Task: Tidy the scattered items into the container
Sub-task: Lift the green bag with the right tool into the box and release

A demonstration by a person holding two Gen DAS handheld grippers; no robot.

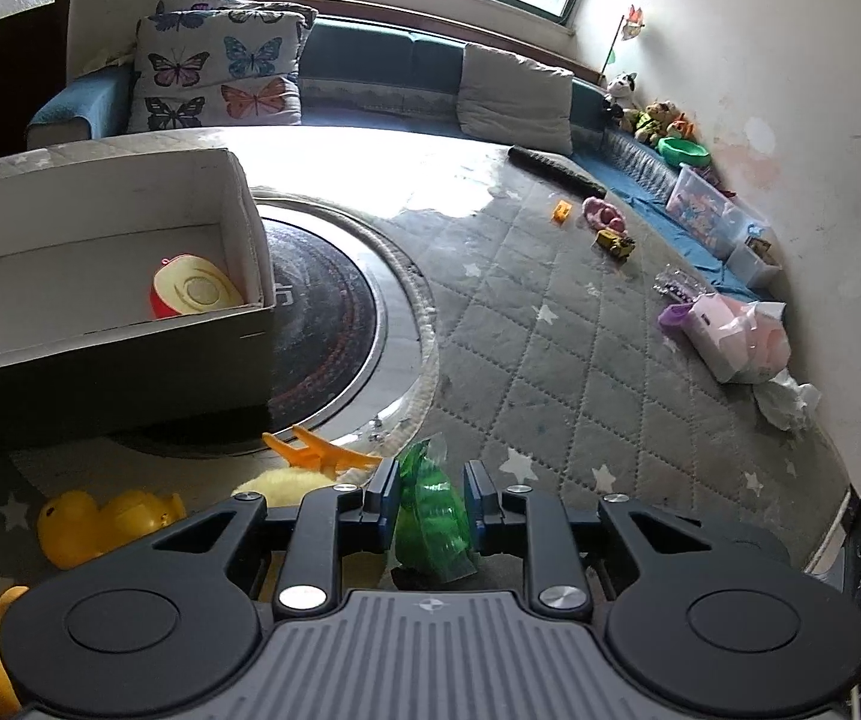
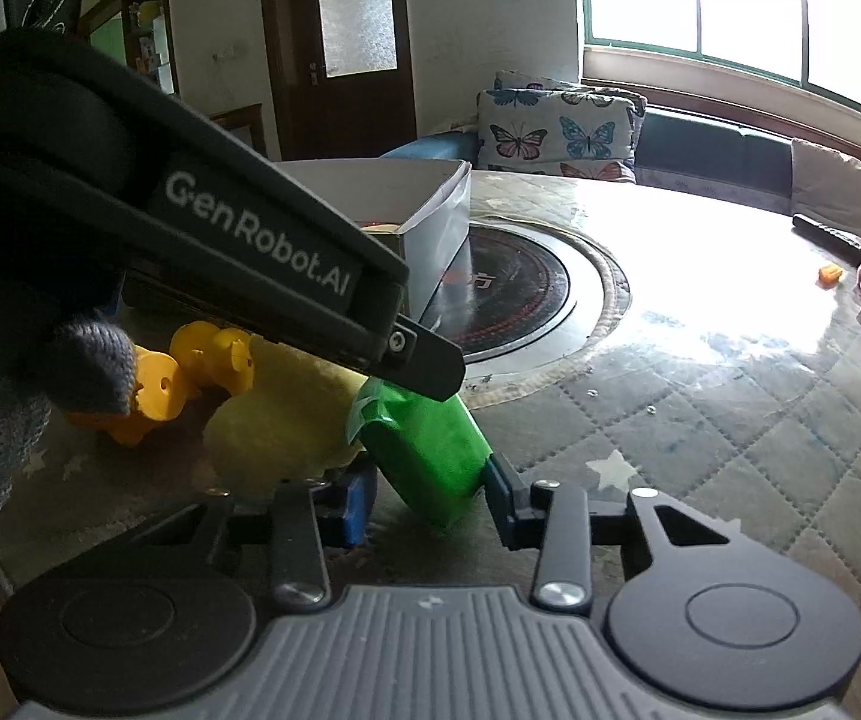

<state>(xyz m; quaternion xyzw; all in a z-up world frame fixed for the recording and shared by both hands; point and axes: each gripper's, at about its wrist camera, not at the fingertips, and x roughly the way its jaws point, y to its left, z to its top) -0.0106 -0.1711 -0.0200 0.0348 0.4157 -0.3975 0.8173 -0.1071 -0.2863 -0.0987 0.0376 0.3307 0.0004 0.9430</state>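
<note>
While the white box (image 1: 130, 276) sits on the table (image 1: 550, 324), we see just one thing in it, a red and cream toy (image 1: 190, 294) in its near corner. Our left gripper (image 1: 430, 501) pinches the green packet (image 1: 433, 516) between its blue pads. Our right gripper (image 2: 430, 504) is pressed on the same green packet from the other side, with both pads touching it. The packet is low over the table, near the yellow fluffy toy (image 2: 286, 420) and the yellow ducks (image 1: 100, 522). The box is just beyond these, to the left in the left wrist view. The middle of the table has lots of open room. More small toys (image 1: 613, 243) lie far off by the table's far edge.
</note>
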